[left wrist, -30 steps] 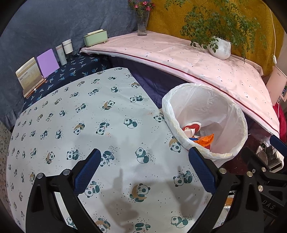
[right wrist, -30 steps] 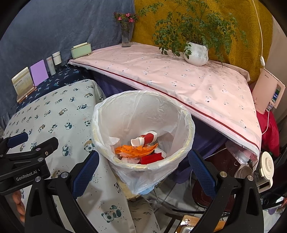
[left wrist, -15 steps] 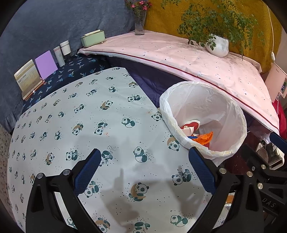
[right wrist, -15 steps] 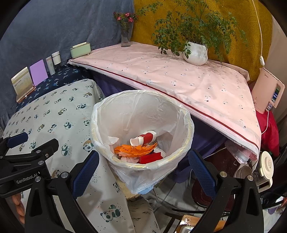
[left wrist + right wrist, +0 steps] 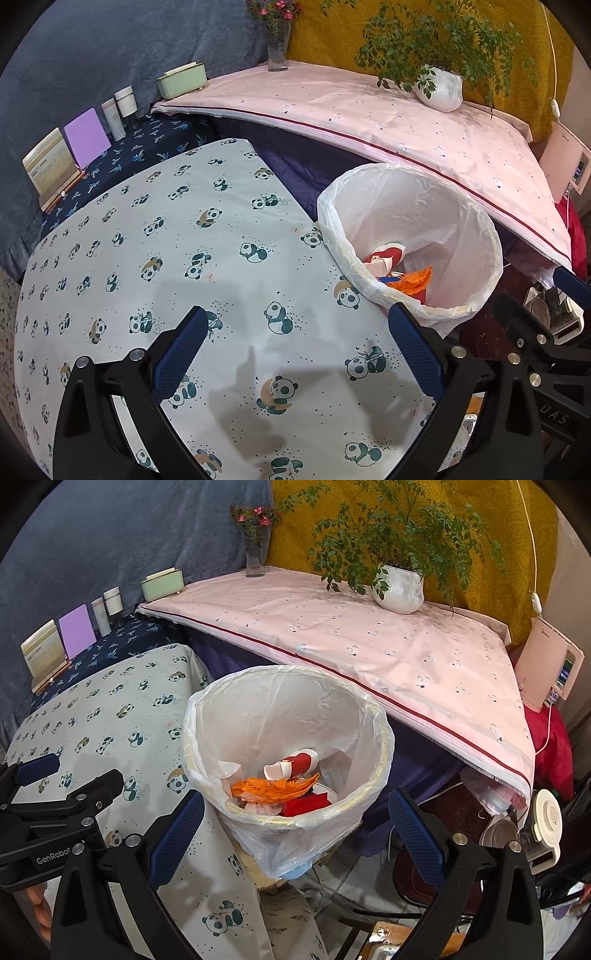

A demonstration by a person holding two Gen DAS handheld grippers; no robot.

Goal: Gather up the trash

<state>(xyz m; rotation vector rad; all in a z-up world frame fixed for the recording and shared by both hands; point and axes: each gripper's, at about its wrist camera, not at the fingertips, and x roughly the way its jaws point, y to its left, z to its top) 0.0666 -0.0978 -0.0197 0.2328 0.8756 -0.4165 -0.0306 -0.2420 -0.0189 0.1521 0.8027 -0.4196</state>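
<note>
A bin lined with a white plastic bag (image 5: 280,716) (image 5: 436,214) stands beside the panda-print table (image 5: 184,258). Inside it lie an orange wrapper (image 5: 273,788), a red-and-white cup (image 5: 295,764) and a red packet (image 5: 306,805). My right gripper (image 5: 295,834) hangs open just in front of the bin's near rim, nothing between its fingers. My left gripper (image 5: 295,350) is open over the bare tablecloth, to the left of the bin. The left tool's body (image 5: 55,805) shows at the left of the right wrist view.
A pink-clothed shelf (image 5: 369,635) runs behind the bin, with a potted plant (image 5: 399,587), a flower vase (image 5: 255,554) and a green box (image 5: 162,585). Cards and small jars (image 5: 92,133) line the dark cloth at the back left. Appliances and cables (image 5: 546,823) crowd the floor to the right.
Both grippers have drawn back and up slightly, so the bin and table sit a little farther off. Both stay open and empty.
</note>
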